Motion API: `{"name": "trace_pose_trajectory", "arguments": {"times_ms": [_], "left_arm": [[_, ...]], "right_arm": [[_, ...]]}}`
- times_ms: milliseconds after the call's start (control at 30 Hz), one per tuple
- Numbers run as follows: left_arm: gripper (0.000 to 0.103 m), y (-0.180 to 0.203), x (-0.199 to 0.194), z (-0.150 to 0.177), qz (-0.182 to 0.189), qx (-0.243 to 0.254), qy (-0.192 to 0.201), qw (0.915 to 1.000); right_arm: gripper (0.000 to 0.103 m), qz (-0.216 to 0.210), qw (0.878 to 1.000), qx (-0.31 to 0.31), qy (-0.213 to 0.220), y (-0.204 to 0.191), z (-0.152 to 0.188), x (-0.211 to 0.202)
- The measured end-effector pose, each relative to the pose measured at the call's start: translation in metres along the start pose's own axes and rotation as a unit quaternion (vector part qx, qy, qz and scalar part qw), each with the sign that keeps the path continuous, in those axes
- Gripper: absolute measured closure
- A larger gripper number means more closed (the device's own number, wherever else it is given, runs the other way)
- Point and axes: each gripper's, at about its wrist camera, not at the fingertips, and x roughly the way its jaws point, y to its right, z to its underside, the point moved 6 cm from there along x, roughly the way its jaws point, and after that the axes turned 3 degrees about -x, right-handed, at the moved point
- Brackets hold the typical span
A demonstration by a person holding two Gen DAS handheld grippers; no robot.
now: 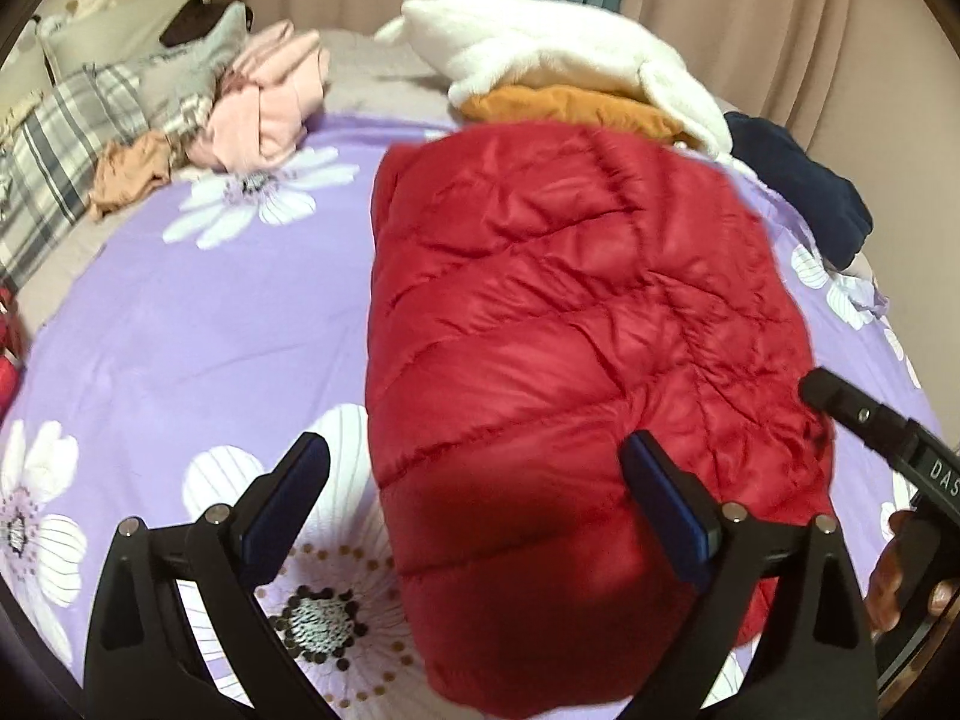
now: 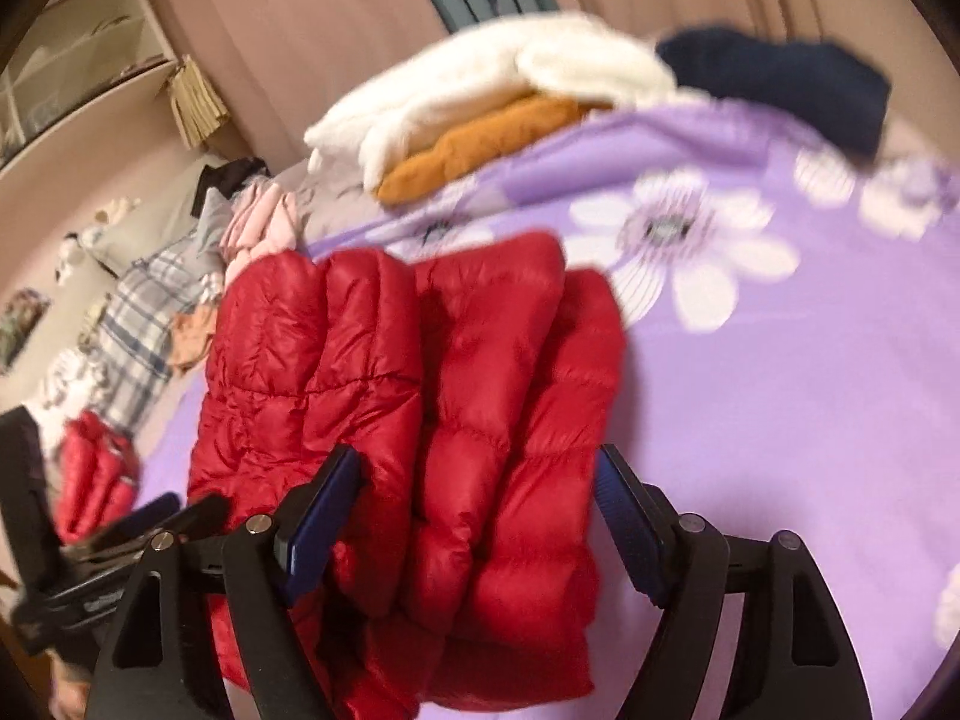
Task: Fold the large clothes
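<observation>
A red puffer jacket (image 1: 570, 324) lies folded into a thick bundle on the purple flowered bedspread (image 1: 198, 324). My left gripper (image 1: 474, 480) is open just above the bundle's near left edge, holding nothing. The right gripper's finger (image 1: 840, 402) shows at the bundle's right side. In the right wrist view the red jacket (image 2: 420, 396) fills the middle, stacked in layers. My right gripper (image 2: 480, 516) is open, its fingers on either side of the jacket's near end, not closed on it. The left gripper (image 2: 150, 522) shows at the lower left.
A white fleece (image 1: 558, 48) over an orange garment (image 1: 570, 105) and a navy garment (image 1: 798, 180) lie at the bed's far right. Pink clothes (image 1: 264, 102), a tan piece (image 1: 129, 174) and plaid bedding (image 1: 54, 168) lie far left. Another red item (image 2: 96, 468) sits at the bed's left edge.
</observation>
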Motion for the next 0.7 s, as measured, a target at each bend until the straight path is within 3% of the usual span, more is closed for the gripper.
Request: {"name": "trace_pose_trajectory", "arguments": {"times_ms": [67,200,233,267,400,700], "left_arm": [[0.015,0.001,-0.007,0.002,0.006,0.003,0.004,1.0000],[0.033,0.006,-0.010,0.008,0.017,0.013,0.002,0.9998],[0.039,0.008,-0.008,0.010,0.020,0.016,-0.001,0.9997],[0.042,0.011,-0.005,0.011,0.022,0.017,-0.005,0.9996],[0.044,0.015,-0.001,0.016,0.018,0.031,-0.008,0.9993],[0.044,0.015,0.014,0.025,0.018,0.044,-0.021,0.9987]], "right_arm": [[0.025,0.002,0.999,-0.017,0.032,-0.008,-0.007,-0.012],[0.026,-0.049,0.995,-0.062,0.056,-0.035,-0.012,-0.017],[0.029,-0.058,0.994,-0.071,0.053,-0.041,-0.012,-0.014],[0.039,-0.065,0.993,-0.084,0.044,-0.047,-0.010,-0.009],[0.064,-0.053,0.990,-0.127,0.012,-0.063,0.000,0.013],[0.069,-0.033,0.989,-0.133,-0.052,-0.059,0.022,0.048]]}}
